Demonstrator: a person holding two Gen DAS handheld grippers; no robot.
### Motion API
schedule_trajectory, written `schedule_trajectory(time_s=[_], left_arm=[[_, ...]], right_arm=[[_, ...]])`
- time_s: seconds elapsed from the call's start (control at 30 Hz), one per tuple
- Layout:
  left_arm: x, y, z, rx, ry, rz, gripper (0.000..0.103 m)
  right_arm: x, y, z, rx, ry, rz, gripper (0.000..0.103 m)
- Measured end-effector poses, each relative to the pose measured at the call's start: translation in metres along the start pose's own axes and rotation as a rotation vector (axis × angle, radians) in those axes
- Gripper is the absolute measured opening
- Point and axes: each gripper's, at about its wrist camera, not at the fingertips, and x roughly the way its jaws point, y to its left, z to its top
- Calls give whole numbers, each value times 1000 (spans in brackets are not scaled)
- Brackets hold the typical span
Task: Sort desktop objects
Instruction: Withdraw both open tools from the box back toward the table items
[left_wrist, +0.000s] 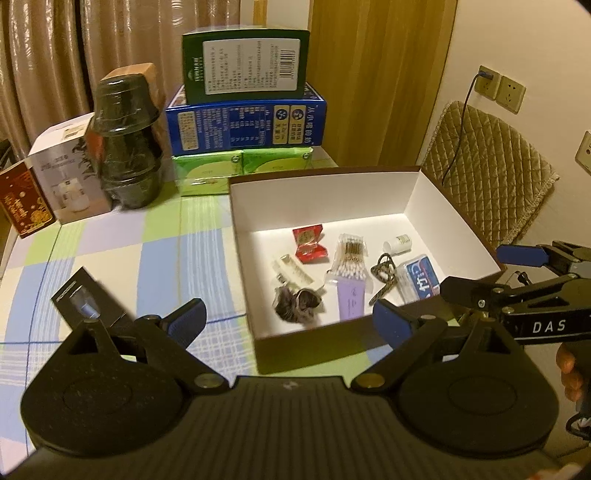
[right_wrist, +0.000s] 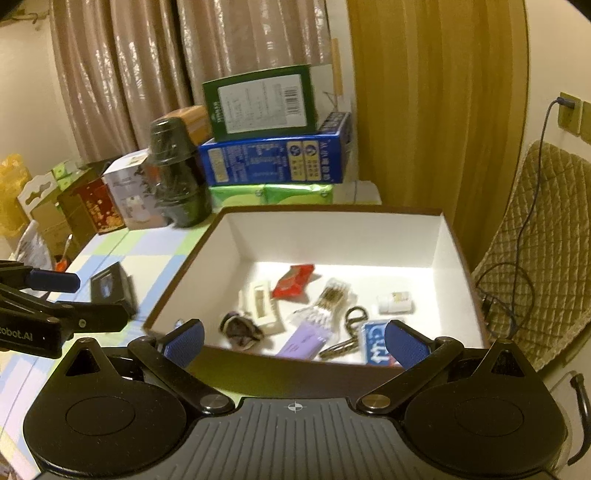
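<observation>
An open white box (left_wrist: 325, 192) (right_wrist: 332, 236) sits on the checked tablecloth. Inside lie a red packet (left_wrist: 310, 243) (right_wrist: 293, 282), a bag of cotton swabs (left_wrist: 351, 258) (right_wrist: 325, 302), a small white bottle (left_wrist: 398, 243) (right_wrist: 395, 302), a blue pack (left_wrist: 421, 277) (right_wrist: 376, 343), a patterned cord (left_wrist: 384, 275) (right_wrist: 349, 332), a cream hair clip (left_wrist: 291, 271) (right_wrist: 264, 302), a dark scrunchie (left_wrist: 297, 304) (right_wrist: 240, 328) and a purple card (left_wrist: 351, 301) (right_wrist: 303, 341). A small black box (left_wrist: 86, 302) (right_wrist: 110, 288) lies on the cloth left of the white box. My left gripper (left_wrist: 288, 321) is open and empty before the box's near edge. My right gripper (right_wrist: 293, 341) is open and empty at the box's near right; it also shows in the left wrist view (left_wrist: 491, 271).
Stacked green and blue cartons (left_wrist: 245, 107) on tissue packs (left_wrist: 240, 170) stand at the back. A black wrapped cup stack (left_wrist: 125, 140), a white carton (left_wrist: 70, 177) and a dark red box (left_wrist: 24, 203) stand at the back left. A quilted chair (left_wrist: 487, 166) is at the right.
</observation>
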Motion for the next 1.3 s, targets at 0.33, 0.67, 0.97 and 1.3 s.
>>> schedule_trajectory(time_s=[0.33, 0.67, 0.97, 1.3], left_arm=[[-27, 29, -32, 0, 8, 15, 95], [-40, 62, -68, -27, 80, 22, 95], [-55, 97, -89, -54, 102, 43, 95], [-72, 141, -108, -106, 101, 88, 95]], right_arm=[[-1, 42, -22, -15, 56, 57, 101], [6, 85, -45, -44, 127, 102, 101], [17, 126, -60, -69, 177, 135, 101], [37, 177, -66, -117, 218, 186, 101]])
